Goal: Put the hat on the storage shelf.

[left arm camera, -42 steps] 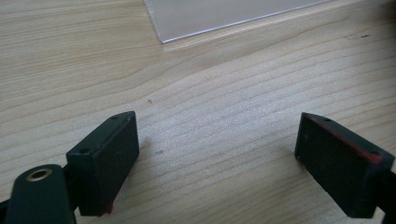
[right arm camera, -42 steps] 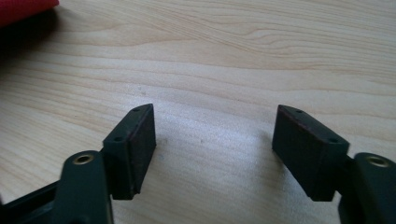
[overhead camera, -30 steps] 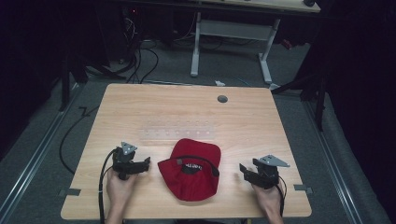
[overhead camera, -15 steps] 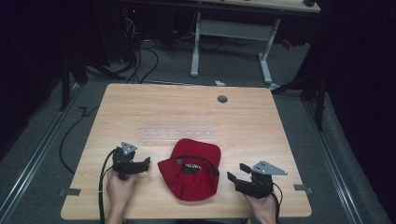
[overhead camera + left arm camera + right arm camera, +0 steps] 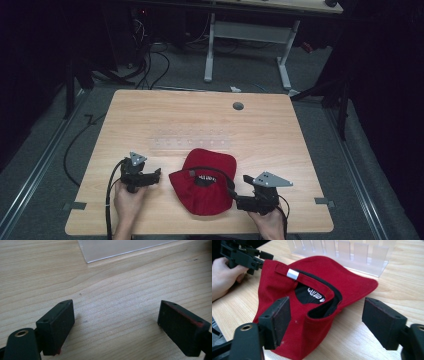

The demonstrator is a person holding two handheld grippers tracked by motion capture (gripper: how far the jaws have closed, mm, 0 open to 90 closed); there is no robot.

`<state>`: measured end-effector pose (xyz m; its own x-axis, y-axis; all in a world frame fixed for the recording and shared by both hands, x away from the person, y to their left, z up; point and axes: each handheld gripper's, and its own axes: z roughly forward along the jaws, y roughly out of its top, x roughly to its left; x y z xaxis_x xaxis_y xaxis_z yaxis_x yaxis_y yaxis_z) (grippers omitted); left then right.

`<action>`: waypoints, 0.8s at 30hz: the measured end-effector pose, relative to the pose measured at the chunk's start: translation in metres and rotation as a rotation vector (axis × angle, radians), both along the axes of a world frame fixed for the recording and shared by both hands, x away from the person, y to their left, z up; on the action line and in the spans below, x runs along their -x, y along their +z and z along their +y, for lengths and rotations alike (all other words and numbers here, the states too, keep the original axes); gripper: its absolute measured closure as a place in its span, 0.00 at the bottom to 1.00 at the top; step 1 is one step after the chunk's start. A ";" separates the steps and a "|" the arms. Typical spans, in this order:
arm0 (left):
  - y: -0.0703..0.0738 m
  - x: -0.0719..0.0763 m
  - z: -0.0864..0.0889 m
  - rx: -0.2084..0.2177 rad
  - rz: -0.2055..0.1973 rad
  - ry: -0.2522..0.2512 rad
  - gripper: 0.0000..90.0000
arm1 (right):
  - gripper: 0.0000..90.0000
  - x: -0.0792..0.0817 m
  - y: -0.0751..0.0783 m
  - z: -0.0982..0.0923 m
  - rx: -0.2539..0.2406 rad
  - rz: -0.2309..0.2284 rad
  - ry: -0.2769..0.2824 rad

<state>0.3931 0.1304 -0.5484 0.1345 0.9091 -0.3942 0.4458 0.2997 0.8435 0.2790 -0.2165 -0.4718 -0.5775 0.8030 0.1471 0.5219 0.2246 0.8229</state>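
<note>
A red cap (image 5: pixel 207 187) lies on the wooden table (image 5: pixel 280 135) with its back opening and strap facing up. In the right gripper view the cap (image 5: pixel 317 285) shows a silver strap clip and a black inner label. My right gripper (image 5: pixel 241 192) sits at the cap's right front edge. Its jaws (image 5: pixel 327 317) have just been opening and now stand wide; the cap's rim lies between them, and the pads do not press on it. My left gripper (image 5: pixel 157 175) rests left of the cap, open (image 5: pixel 116 320) over bare wood.
A clear plastic rack (image 5: pixel 190 141) with several upright slots lies flat just behind the cap, and its corner (image 5: pixel 120 247) is ahead of the left jaws. A grey grommet (image 5: pixel 238 106) sits near the table's far edge. Beyond the table stand desk legs and cables on the floor.
The right gripper has moved left and toward the front edge, up to the cap's right side, and its jaws stand wider. The left gripper and the cap have stayed put.
</note>
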 end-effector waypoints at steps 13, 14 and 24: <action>0.000 0.000 0.000 0.000 0.000 0.000 0.16 | 0.24 -0.023 -0.025 0.015 0.014 0.125 -0.030; 0.000 0.000 0.000 0.000 0.000 0.000 0.16 | 0.25 -0.025 -0.027 0.015 0.012 0.132 -0.034; 0.000 0.000 0.000 0.000 0.000 0.001 0.16 | 0.50 -0.031 -0.037 0.014 -0.026 0.158 -0.035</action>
